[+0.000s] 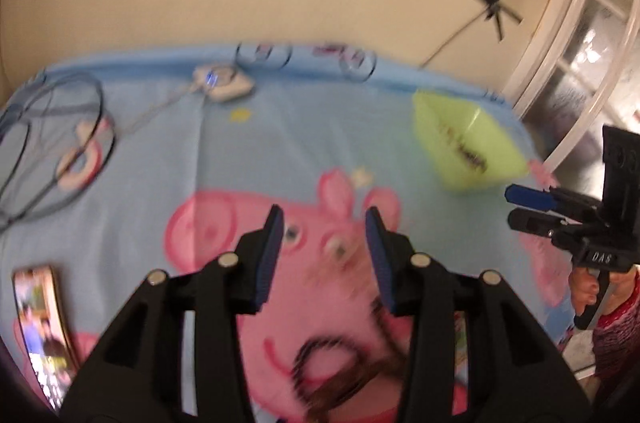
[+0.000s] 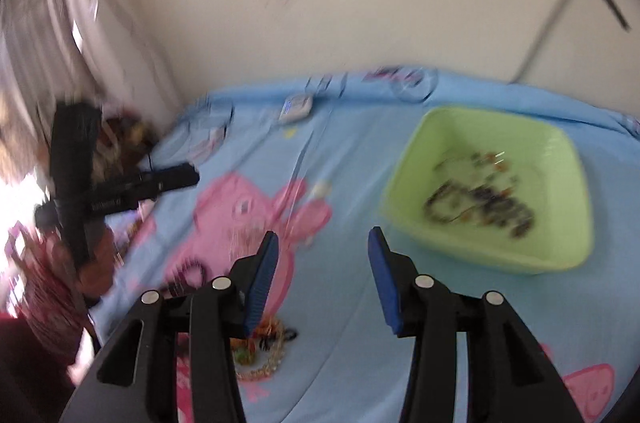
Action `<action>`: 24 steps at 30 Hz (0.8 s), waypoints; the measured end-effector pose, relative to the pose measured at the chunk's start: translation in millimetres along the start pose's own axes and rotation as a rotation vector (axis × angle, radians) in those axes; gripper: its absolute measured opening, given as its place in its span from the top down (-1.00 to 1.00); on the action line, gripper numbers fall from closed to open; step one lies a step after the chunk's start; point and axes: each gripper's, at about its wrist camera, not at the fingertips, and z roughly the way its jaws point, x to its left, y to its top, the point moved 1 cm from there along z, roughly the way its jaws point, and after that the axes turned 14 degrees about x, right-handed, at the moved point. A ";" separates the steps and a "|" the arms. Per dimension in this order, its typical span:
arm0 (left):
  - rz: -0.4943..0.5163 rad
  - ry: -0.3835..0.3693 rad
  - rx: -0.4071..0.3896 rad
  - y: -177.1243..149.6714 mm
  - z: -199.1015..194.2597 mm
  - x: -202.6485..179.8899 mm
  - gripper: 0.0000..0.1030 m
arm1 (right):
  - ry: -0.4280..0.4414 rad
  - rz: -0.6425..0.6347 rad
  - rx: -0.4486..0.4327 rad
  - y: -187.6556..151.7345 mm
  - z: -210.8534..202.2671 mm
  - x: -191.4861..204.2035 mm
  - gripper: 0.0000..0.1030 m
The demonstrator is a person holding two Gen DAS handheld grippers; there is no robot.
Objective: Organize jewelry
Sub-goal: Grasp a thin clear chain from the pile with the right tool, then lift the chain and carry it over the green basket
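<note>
A light green plastic tub [image 2: 556, 143] sits on the blue cartoon bedsheet [image 2: 360, 163] and holds a tangle of dark beaded jewelry [image 2: 480, 203]. It also shows in the left wrist view [image 1: 432, 111], far right. My right gripper [image 2: 324, 271] is open and empty, left of the tub. Loose orange, green and beige jewelry [image 2: 264, 347] lies on the sheet under its left finger. My left gripper [image 1: 326, 251] is open and empty above a dark beaded loop [image 1: 332, 371] on the sheet. The right gripper [image 1: 524, 207] appears at that view's right edge.
A phone [image 1: 40, 327] lies at the left. A badminton racket [image 1: 52, 143] lies at the far left. A white charger with a blue light [image 1: 224, 83] and clear round items [image 1: 356, 63] sit by the cream wall. A window frame [image 1: 568, 35] stands right.
</note>
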 end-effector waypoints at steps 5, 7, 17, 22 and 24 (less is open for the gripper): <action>-0.040 0.013 0.039 -25.8 14.3 13.1 0.22 | -0.003 -0.030 0.083 5.4 51.5 29.6 0.56; -0.080 -0.003 0.026 -32.9 10.3 22.2 0.22 | -0.007 -0.070 0.101 10.9 65.3 40.6 0.46; -0.092 0.003 0.043 -39.8 17.5 22.6 0.22 | -0.139 -0.185 0.123 25.5 106.1 60.8 1.00; -0.052 0.007 0.044 -34.8 21.6 10.7 0.22 | -0.036 -0.028 0.054 12.5 66.2 20.2 1.00; -0.043 0.001 0.040 -31.9 21.5 7.0 0.22 | 0.010 0.020 0.014 1.8 44.9 9.0 1.00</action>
